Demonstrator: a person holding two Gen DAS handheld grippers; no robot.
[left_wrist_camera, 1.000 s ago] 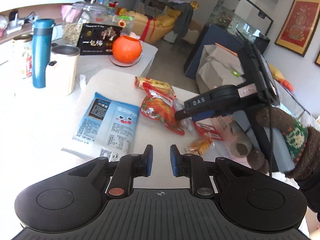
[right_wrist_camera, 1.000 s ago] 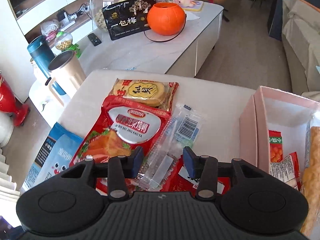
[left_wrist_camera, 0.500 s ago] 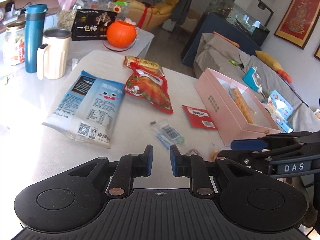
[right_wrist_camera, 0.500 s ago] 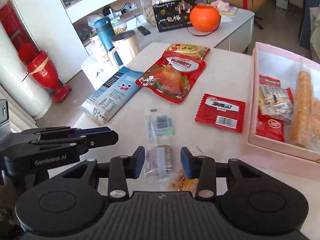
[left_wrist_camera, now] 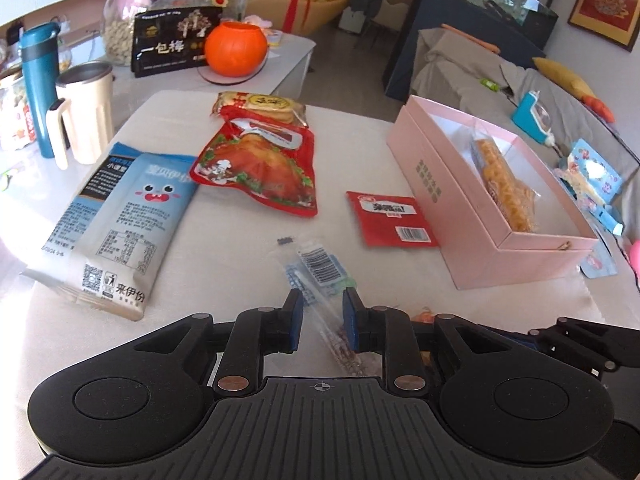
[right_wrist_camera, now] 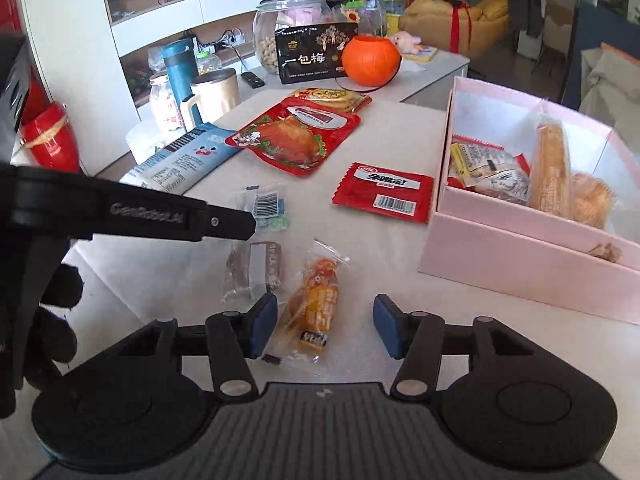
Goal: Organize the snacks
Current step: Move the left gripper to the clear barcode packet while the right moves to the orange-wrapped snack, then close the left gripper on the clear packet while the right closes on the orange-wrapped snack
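A clear barcode packet (left_wrist_camera: 318, 268) lies on the white table (left_wrist_camera: 240, 256), running down between the pads of my left gripper (left_wrist_camera: 322, 312). Its jaws are opening, and a gap shows on each side of the packet. My right gripper (right_wrist_camera: 325, 330) hangs over a small orange snack packet (right_wrist_camera: 318, 300). Those jaws are closing with the packet between them, and the pads are not pressing on it. The open pink box (left_wrist_camera: 440, 200) at the right holds several snacks. A red flat packet (right_wrist_camera: 384, 192) lies beside the pink box (right_wrist_camera: 520, 264).
A roast-chicken pouch (left_wrist_camera: 256, 164), a cracker pack (left_wrist_camera: 260, 106) and a blue-white bag (left_wrist_camera: 128, 216) lie further back. A cream mug (left_wrist_camera: 86, 112), teal flask (left_wrist_camera: 38, 80), orange pumpkin pot (left_wrist_camera: 236, 48) and black box (left_wrist_camera: 176, 42) stand behind them.
Both grippers pulled back toward the table's near edge. The left now straddles the clear packet with slightly wider jaws. The right left the pouch pile and now sits over the orange packet.
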